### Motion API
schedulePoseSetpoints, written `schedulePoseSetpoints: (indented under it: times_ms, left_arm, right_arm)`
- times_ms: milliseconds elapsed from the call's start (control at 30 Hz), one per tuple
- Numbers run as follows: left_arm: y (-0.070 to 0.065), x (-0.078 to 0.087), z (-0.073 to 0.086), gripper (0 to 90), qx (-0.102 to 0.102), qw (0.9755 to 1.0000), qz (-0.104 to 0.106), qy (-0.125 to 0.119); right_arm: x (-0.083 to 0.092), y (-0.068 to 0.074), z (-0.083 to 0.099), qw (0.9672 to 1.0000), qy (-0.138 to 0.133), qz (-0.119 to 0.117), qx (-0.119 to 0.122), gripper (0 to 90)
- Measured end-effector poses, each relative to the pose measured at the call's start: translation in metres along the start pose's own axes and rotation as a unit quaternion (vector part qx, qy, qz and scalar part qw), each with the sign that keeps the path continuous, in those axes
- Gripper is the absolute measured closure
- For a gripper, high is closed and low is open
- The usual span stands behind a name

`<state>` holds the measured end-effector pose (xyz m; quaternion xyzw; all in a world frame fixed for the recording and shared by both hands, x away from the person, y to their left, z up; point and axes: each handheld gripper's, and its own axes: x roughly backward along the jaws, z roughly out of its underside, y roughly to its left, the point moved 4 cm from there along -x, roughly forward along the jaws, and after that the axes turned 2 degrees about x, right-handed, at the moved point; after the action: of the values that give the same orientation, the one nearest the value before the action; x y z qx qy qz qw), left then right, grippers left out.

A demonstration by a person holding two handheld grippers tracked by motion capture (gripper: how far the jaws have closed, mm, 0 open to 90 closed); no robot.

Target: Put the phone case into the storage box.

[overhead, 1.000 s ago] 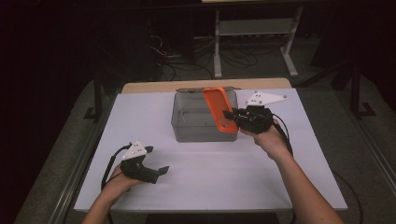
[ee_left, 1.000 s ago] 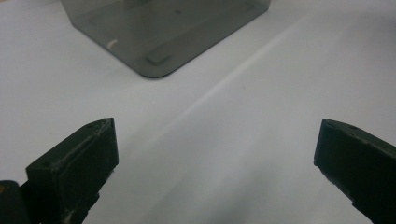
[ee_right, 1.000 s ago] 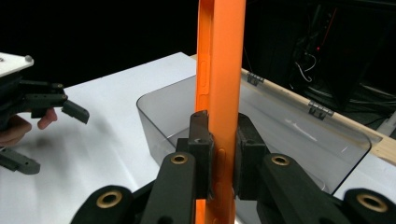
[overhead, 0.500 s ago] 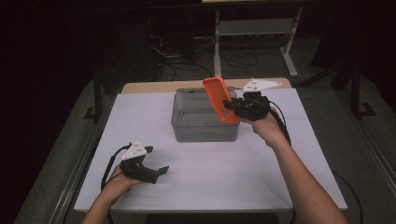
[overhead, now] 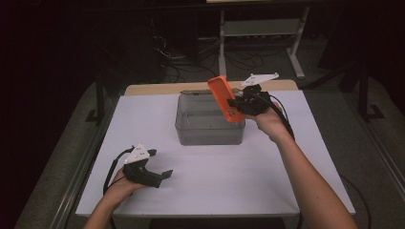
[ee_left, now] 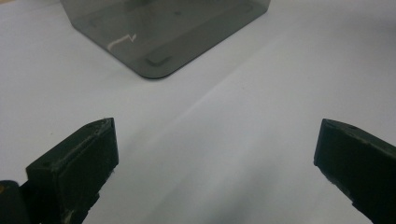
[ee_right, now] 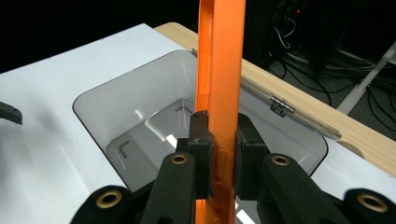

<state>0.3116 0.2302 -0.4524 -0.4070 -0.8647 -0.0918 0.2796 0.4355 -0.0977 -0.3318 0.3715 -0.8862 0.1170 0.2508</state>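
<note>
Bare white table (overhead: 248, 191) is seen all around the grey box (overhead: 209, 125). Above the box's right rim, the orange case (overhead: 226, 98) is pinched by the right gripper (overhead: 237, 103). Near the box's front, the left gripper (overhead: 165, 175) is held spread wide.

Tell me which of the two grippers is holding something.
The right gripper: its jaws clamp the orange phone case above the grey bin. The left gripper stands open, empty.
</note>
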Motion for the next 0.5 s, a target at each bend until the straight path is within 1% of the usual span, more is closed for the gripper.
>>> schedulePoseSetpoints:
  times_ms: [133,300,500]
  left_arm:
    - [0.0,0.0,0.0,0.0,0.001,1.0,-0.001,-0.001]
    - [0.0,0.0,0.0,0.0,0.001,1.0,0.0,-0.001]
    - [0.0,0.0,0.0,0.0,0.001,1.0,0.001,-0.001]
  right_arm:
    - [-0.005,-0.001,-0.001,0.9999,0.014,0.003,-0.006,79.1]
    - [-0.011,-0.002,-0.001,0.9994,0.033,0.002,-0.006,79.0]
    - [-0.018,-0.004,-0.001,0.9981,0.062,0.006,-0.005,79.0]
